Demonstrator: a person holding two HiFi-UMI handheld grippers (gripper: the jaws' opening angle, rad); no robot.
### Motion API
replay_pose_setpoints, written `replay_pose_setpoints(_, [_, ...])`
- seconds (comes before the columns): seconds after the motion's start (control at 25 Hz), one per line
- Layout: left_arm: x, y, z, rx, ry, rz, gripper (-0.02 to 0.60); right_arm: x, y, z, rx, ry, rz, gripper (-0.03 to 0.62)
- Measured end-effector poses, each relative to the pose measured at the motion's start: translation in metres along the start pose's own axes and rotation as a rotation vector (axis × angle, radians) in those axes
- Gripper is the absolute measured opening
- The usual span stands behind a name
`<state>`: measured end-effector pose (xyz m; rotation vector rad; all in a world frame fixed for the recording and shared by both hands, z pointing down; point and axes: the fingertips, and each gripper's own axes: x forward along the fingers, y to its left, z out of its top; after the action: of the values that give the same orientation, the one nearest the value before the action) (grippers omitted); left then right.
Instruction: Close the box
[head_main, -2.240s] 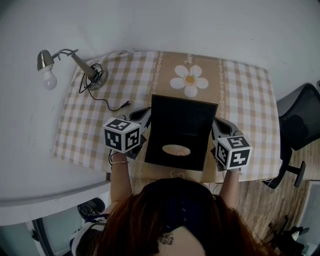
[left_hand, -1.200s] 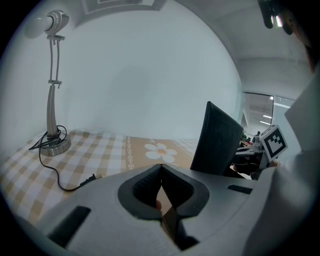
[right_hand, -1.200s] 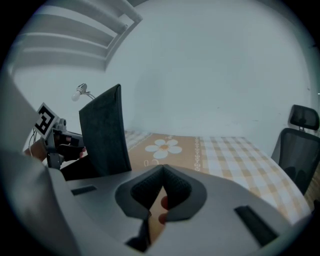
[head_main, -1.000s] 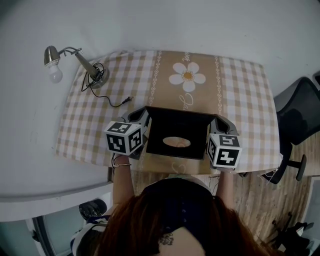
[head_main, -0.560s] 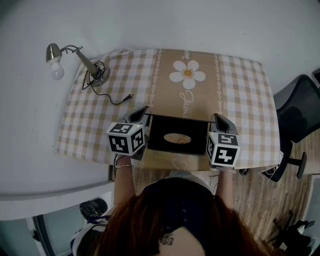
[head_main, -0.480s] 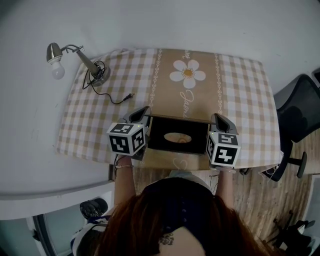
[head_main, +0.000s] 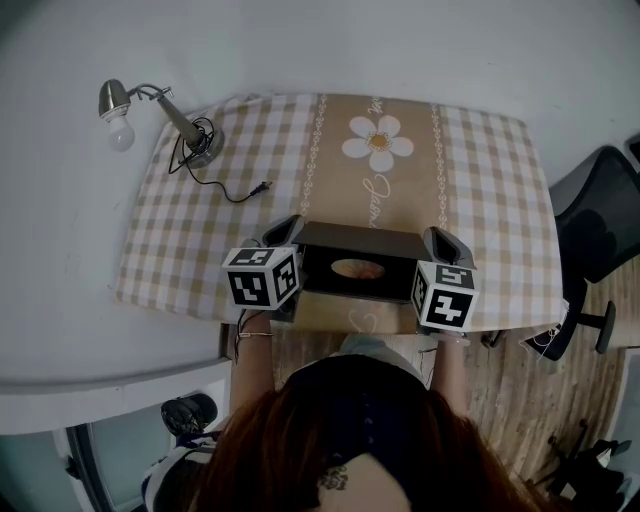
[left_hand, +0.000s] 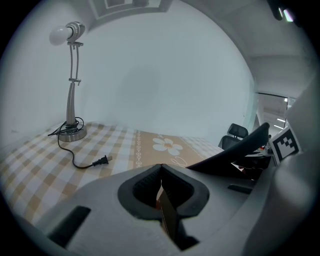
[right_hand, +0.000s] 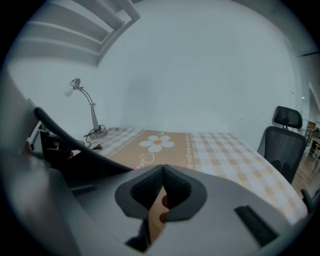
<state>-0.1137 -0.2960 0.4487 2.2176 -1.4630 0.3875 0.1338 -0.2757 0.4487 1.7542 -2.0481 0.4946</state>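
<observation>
Closing step well along, not finished.

At the upper left of the head view, a lamp (head_main: 118, 112) and its loose plug (head_main: 262, 187) on the checked surface (head_main: 480, 200), well apart from the work.

Left of centre, the left gripper (left_hand: 161, 175), jaws clenched on a thin brown strip (left_hand: 167, 217). Probably a side flap of the box, though too little of it on show to be sure.

At lower centre, close to the bottom edge of the surface, the black box (head_main: 330, 278). Lid (head_main: 360, 238) tilted low over the base, not yet flat. In the dark gap under it, a pale oval (head_main: 357, 268); nothing else to be made out in there.

Right of centre, the right gripper (right_hand: 162, 175), jaws likewise clamped, here on a thin tan strip (right_hand: 156, 220), and level with its partner across the box.

At the far right, off the surface, a dark chair (head_main: 600, 230).

Next, judging from this: lower both sides together and evenly to seat the lid flat on the base, then release. Calls for matched height left and right, so as not to twist the lid. Calls also for a light touch, so as not to push the base toward the edge of the surface just below it in the frame.
</observation>
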Motion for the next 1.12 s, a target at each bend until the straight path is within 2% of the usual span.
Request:
replay_pose_setpoints(0.44, [-0.002, -0.002, -0.012, -0.012, 0.029, -0.004, 0.021, -0.005, 0.003, -0.007, 0.012, 0.005, 0.010, 0.017])
replay_pose_setpoints(1.12, [-0.016, -0.008, -0.018, 0.001, 0.024, -0.027, 0.021, -0.019, 0.016, -0.016, 0.037, 0.001, 0.047, 0.018])
